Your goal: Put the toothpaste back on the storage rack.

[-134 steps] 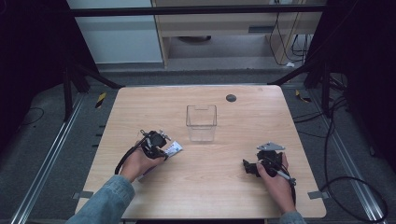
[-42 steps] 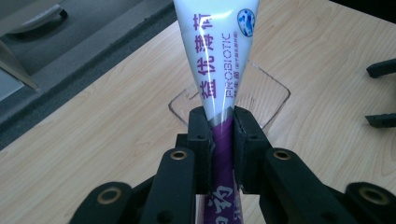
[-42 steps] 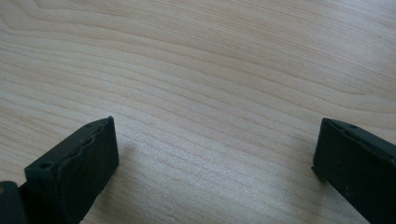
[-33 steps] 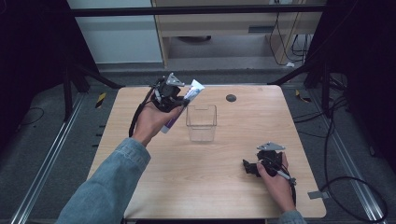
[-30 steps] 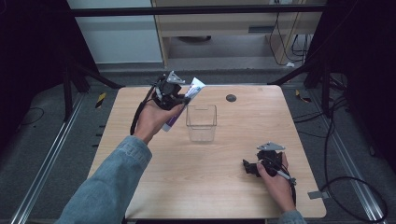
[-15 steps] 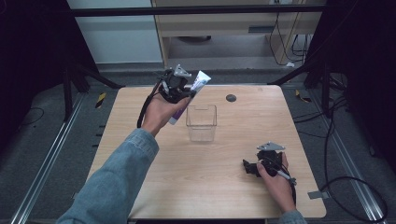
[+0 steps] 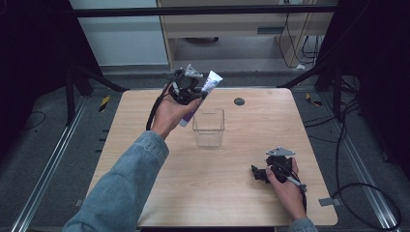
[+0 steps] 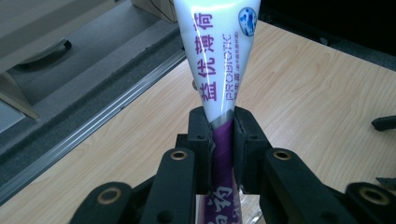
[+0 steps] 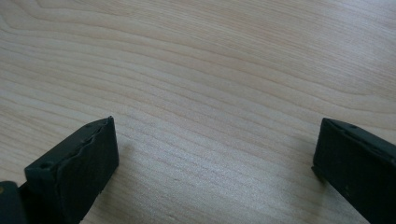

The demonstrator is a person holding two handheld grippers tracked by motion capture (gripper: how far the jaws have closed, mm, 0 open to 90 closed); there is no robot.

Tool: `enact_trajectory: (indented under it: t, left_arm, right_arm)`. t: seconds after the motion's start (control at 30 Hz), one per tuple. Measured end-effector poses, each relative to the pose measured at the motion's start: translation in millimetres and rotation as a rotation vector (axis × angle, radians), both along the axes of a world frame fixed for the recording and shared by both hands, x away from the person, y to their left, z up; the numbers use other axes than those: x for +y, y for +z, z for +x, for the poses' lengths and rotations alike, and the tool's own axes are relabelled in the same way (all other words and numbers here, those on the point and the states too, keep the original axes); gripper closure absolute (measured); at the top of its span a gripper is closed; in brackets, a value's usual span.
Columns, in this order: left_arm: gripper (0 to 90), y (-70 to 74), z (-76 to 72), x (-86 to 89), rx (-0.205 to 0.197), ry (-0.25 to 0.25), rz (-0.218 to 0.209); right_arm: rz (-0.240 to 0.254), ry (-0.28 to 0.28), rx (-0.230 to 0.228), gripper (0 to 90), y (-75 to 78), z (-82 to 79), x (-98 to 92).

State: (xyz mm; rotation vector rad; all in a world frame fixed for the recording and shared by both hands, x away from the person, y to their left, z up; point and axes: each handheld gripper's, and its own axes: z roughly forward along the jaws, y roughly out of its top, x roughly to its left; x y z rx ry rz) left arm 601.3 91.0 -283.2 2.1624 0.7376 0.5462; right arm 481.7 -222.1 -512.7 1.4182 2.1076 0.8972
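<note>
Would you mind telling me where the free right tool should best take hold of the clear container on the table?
Probably one upright wall of the clear container, from above: it stands open-topped, so one jaw can slip inside and the other outside. The right tool rests open on the table.

Clear box (image 7: 209, 126) stands on the tabletop (image 7: 145, 116), near its middle. Tube (image 7: 203, 92) held above the tabletop, just behind and left of the box, tilted, in the left gripper (image 7: 186, 87). Right gripper (image 7: 270, 170) rests on the tabletop, in front of the box and to its right, well apart. Small round disc (image 7: 239, 101) behind the box, slightly right.
</note>
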Motion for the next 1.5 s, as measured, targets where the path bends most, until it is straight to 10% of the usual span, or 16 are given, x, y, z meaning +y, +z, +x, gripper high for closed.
enact_trajectory:
  t: [1.17, 1.5]
  left_arm:
    - [78.8, 4.2, 17.2, -25.0, -0.049, -0.009, -0.029]
    - [78.8, 5.6, 16.6, -28.0, -0.064, -0.006, -0.097]
  right_arm:
    - [0.002, 0.000, -0.002, 0.3, -0.2, 0.1, 0.1]
    - [0.001, 0.002, -0.004, 0.3, -0.3, 0.2, 0.0]
